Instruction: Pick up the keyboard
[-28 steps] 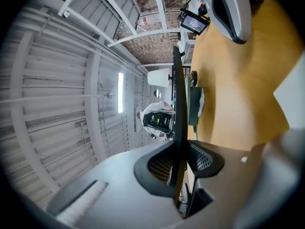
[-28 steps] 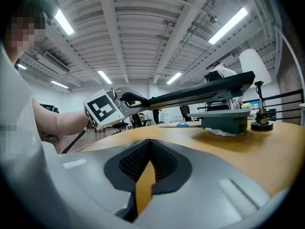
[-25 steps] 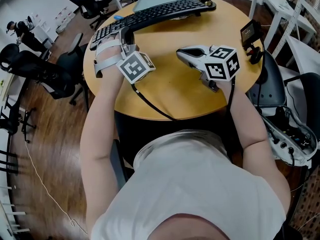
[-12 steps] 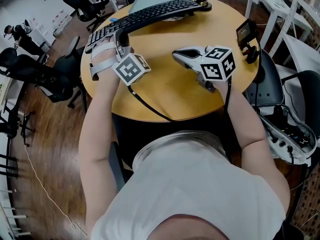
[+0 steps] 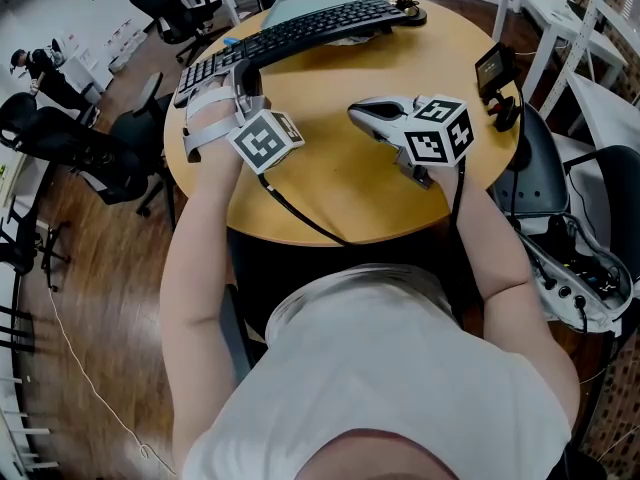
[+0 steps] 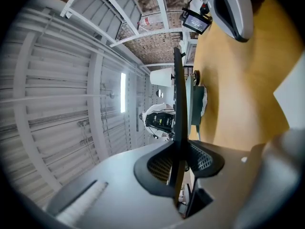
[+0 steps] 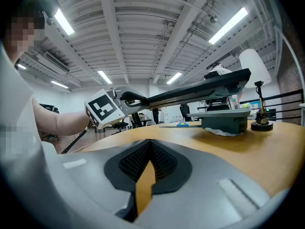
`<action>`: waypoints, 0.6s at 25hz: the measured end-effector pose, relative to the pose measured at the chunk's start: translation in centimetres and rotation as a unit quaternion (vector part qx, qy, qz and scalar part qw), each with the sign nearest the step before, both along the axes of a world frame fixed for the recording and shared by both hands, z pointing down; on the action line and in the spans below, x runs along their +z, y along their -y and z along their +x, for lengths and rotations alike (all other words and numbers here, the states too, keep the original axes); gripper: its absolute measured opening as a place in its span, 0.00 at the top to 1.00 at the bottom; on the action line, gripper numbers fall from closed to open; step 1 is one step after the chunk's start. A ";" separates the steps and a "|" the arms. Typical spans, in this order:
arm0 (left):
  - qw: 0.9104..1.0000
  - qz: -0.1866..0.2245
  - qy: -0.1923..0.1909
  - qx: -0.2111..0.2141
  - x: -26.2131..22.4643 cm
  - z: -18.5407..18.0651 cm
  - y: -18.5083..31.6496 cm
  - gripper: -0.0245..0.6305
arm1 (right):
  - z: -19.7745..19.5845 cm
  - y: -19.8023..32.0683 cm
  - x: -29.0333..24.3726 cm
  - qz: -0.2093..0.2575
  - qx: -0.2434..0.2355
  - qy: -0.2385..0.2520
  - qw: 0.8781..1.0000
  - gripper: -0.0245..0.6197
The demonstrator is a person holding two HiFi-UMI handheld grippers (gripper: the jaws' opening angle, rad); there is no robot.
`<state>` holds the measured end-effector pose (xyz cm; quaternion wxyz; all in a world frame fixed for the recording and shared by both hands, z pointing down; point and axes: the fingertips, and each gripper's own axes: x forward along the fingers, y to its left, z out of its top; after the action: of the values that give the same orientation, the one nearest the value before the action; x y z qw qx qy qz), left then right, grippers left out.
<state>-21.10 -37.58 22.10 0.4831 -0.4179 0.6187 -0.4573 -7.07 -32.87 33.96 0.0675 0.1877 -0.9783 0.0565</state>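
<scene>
A long black keyboard point(image 5: 290, 33) stretches across the far part of the round wooden table point(image 5: 350, 183). My left gripper point(image 5: 240, 76) is shut on its left end. In the left gripper view the keyboard point(image 6: 178, 104) shows edge-on as a thin dark strip, pinched between the black pads. From the right gripper view the keyboard point(image 7: 200, 90) hangs above the tabletop, tilted, with the left gripper's marker cube point(image 7: 102, 108) at its low end. My right gripper point(image 5: 362, 111) lies just over mid-table, jaws shut with nothing in them point(image 7: 150, 149).
A grey-green box point(image 7: 224, 118) sits under the keyboard's far end, beside a lamp base point(image 7: 261, 123). A small screen on a stand point(image 5: 497, 68) is clipped at the table's right edge. A cable point(image 5: 300, 213) trails off the near edge. Office chairs point(image 5: 70, 138) stand to the left.
</scene>
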 end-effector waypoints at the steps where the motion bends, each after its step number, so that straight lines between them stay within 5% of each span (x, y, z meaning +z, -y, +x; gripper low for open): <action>1: 1.000 0.001 0.002 0.000 0.0 0.0 0.0 0.83 | 0.0 0.0 0.0 0.000 0.000 0.000 1.000 0.96; 15: 1.000 0.009 0.006 0.006 -0.2 0.4 -0.2 0.83 | 0.0 0.0 0.0 0.000 0.000 0.000 1.000 0.96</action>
<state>-20.74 -37.36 21.85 0.4933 -0.4142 0.6172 -0.4518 -7.11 -32.90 33.97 0.0677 0.1879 -0.9782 0.0562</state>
